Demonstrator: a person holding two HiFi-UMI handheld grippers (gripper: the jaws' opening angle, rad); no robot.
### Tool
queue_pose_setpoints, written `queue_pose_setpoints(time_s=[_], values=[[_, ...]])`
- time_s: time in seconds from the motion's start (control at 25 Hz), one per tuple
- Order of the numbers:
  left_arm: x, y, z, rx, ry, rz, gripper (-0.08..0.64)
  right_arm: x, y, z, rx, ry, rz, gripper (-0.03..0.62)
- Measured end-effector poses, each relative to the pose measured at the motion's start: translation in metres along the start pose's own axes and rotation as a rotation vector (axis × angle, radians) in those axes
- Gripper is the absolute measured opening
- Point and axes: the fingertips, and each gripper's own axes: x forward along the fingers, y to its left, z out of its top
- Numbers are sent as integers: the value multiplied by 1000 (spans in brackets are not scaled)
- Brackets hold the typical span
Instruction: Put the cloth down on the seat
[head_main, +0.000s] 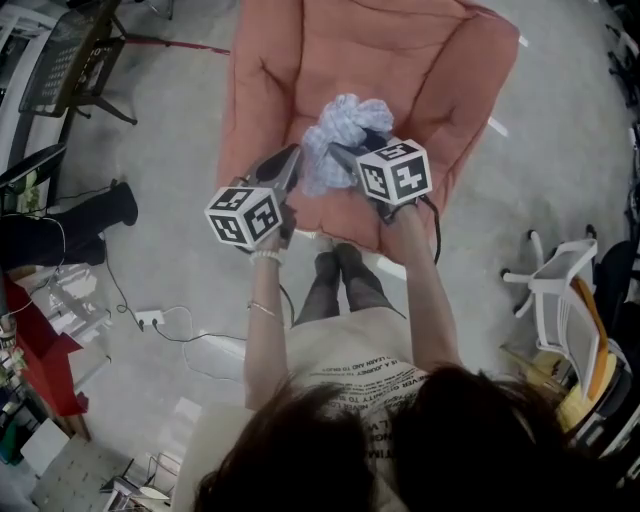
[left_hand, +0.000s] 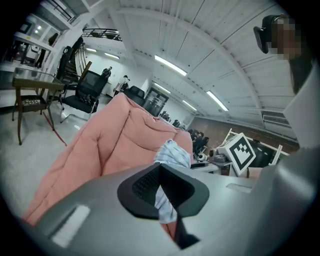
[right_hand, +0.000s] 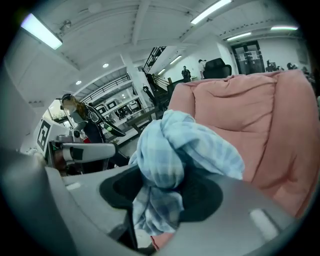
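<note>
Blue cloth (head_main: 335, 125) is clamped by fingers (left_hand: 142, 187) of left gripper (head_main: 295, 160) and right gripper (head_main: 342, 155); lower onto seat (head_main: 410, 70), then release.

Office/lab hall: swivel chair (head_main: 558, 277), strip lights (left_hand: 170, 65)

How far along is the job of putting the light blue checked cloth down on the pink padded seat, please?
Done: the bunched light blue checked cloth is over the pink padded seat. In hand: the left gripper and right gripper both clamp it. Left: lower it onto the seat and release.
</note>
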Motion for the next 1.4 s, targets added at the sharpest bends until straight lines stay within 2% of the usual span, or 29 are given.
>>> queue_pose_setpoints(time_s=[0.36, 0.76, 1.04, 1.4], values=[[32, 33, -36, -32, 49, 17, -2, 45, -32, -30, 23, 60, 11, 216], [63, 64, -72, -59, 121, -18, -2, 93, -56, -58, 24, 117, 15, 216], [94, 71, -111, -68, 181, -41, -2, 113, -87, -99, 70, 164, 3, 216], [111, 98, -148, -74, 261, -64, -2, 150, -107, -119, 89, 196, -9, 216]])
